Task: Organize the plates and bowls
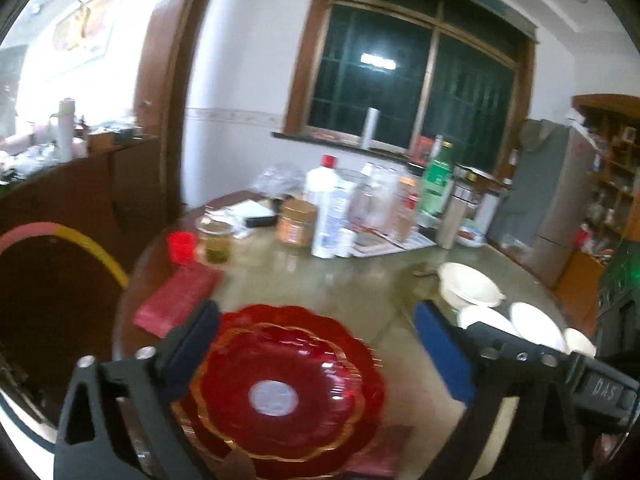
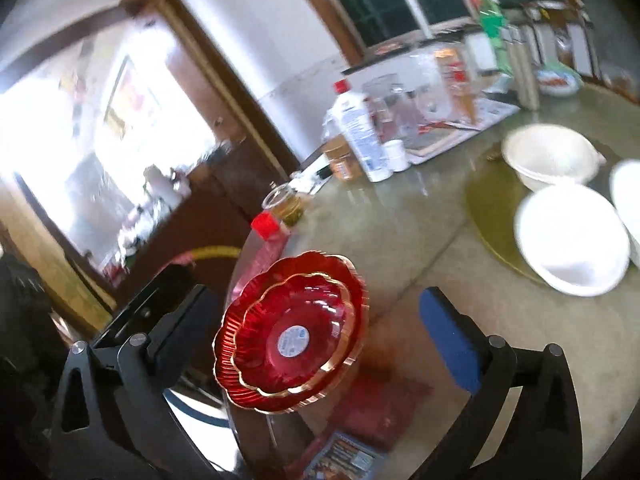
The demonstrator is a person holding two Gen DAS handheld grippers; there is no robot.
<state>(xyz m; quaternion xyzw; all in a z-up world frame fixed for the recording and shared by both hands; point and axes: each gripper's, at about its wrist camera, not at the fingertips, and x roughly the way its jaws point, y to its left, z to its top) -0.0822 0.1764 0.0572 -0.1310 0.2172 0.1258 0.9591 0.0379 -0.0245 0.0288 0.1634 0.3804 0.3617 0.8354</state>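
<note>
Two red scalloped glass plates (image 1: pixel 288 384) with gold rims lie stacked, the smaller in the larger, near the front edge of the round table (image 1: pixel 320 280). My left gripper (image 1: pixel 320 344) hangs open over them, its blue pads wide apart and touching nothing. In the right wrist view the same red stack (image 2: pixel 292 336) lies between and below the open fingers of my right gripper (image 2: pixel 316 328), which holds nothing. Several white bowls (image 1: pixel 468 284) (image 2: pixel 572 236) sit to the right, apart from the red plates.
Bottles, jars and a steel flask (image 1: pixel 452 216) crowd the back of the table. A red cup (image 1: pixel 182 246) and a red packet (image 1: pixel 176 300) lie left of the plates. The white bowls rest partly on a round gold mat (image 2: pixel 492 216). A wooden cabinet (image 1: pixel 100 200) stands at the left.
</note>
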